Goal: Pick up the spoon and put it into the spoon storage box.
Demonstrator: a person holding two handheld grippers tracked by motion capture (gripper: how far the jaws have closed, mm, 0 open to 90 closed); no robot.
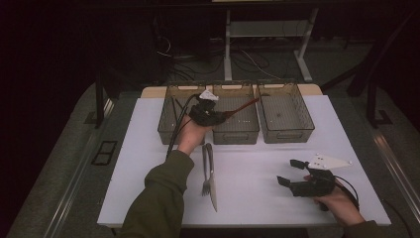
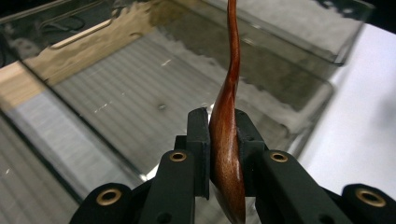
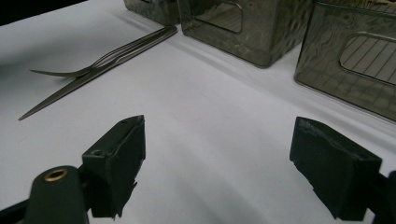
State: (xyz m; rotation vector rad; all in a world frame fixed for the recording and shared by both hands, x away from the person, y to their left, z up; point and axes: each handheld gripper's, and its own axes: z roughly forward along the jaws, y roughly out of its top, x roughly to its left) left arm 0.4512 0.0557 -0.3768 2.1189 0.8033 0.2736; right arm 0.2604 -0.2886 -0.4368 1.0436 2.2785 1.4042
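My left gripper (image 1: 224, 115) is shut on a reddish-brown wooden spoon (image 2: 227, 116), its pads pressing on the broad end. The spoon's thin handle (image 1: 243, 105) reaches up and right over the middle of three clear bins (image 1: 236, 130). Inside that bin, the ribbed floor (image 2: 140, 93) lies below the spoon. My right gripper (image 3: 217, 175) stands open above the white mat at the front right, nothing between its jaws. It also appears in the high view, right gripper (image 1: 291, 172). A metal fork (image 1: 206, 171) and knife (image 1: 213, 184) lie side by side on the mat's middle.
The left bin (image 1: 168, 119) holds a thin dark utensil; the right bin (image 1: 286, 113) looks bare. The white mat (image 1: 257, 163) covers the table. Table legs and cables stand on the dark floor behind. In the right gripper view the fork (image 3: 74, 71) lies far left.
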